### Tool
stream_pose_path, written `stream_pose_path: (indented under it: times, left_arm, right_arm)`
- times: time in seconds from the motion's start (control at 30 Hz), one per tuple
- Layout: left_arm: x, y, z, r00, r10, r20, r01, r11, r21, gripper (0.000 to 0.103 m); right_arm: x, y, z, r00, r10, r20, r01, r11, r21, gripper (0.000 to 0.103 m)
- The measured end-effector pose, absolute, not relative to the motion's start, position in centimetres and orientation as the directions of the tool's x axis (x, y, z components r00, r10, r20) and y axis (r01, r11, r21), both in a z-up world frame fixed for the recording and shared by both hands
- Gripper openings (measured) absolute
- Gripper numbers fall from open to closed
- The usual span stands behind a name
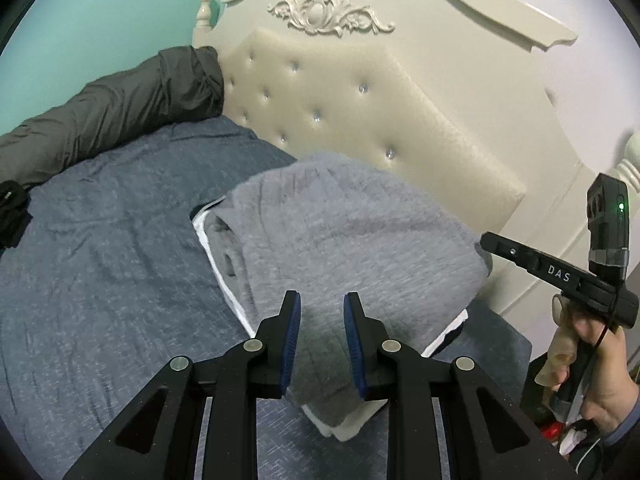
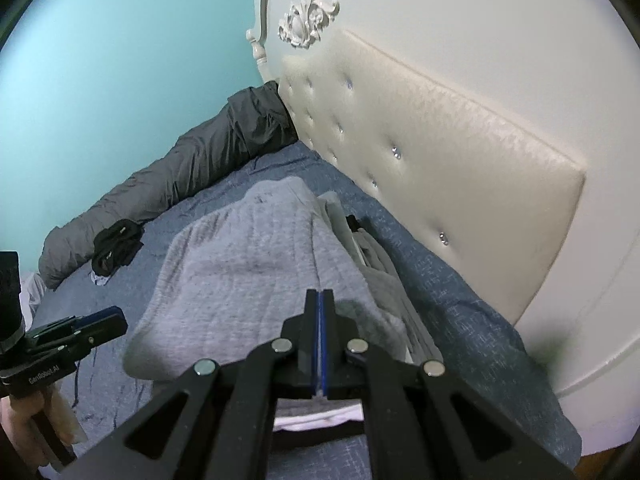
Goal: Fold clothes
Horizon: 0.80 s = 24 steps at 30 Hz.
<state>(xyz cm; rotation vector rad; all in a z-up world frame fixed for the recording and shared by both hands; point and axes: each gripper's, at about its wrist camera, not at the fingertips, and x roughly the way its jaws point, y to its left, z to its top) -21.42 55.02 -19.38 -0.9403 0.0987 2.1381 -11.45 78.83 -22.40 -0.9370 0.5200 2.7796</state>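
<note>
Over the bed [image 1: 100, 240], left view: left hand-held gripper [image 1: 322, 300] released — pads apart above the folded grey garment [image 1: 352, 232] near the headboard [image 1: 400, 128]. Right view: right hand-held gripper [image 2: 320, 300] clenched, empty, above that garment [image 2: 248, 248] — dark socks [image 2: 116, 246] far left.

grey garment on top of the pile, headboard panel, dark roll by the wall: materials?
Grey garment: soft knit or fleece, matte, going by the fuzzy heathered nap.
Headboard panel: cream leather or faux leather, can't tell which; slight sheen, tufted with shiny studs.
Dark roll: thin synthetic, probably nylon-like; fine crinkles and a faint sheen.
</note>
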Motion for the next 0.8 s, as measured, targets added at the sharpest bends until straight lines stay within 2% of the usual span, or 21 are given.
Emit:
stream_pose_path:
  times: [0.5,0.67,0.73,0.8]
  left_arm:
    - [-16.0,50.6,-14.8,-0.444,0.65,-0.617,-0.696,-0.684,-0.219,0.025]
    - [-14.4,49.0,-13.5,-0.458,0.654,-0.602,-0.693,-0.687,-0.218,0.028]
    - [-13.7,48.4,-13.2,-0.462,0.654,-0.598,-0.693,-0.687,-0.216,0.03]
    - [-13.2,47.9,-12.9,-0.465,0.656,-0.594,-0.694,-0.687,-0.215,0.033]
  right_arm:
    - [-6.1,74.5,-18.4,-0.795,0.072,-0.603,-0.267,-0.933,0.241,0.002]
    - [-4.0,73.0,-17.3,-0.798,0.087,-0.596,-0.276,-0.932,0.234,0.003]
    - [-3.1,72.6,-16.8,-0.801,0.089,-0.592,-0.279,-0.93,0.238,0.005]
    - [-2.3,72.1,-16.4,-0.804,0.092,-0.588,-0.283,-0.928,0.241,0.014]
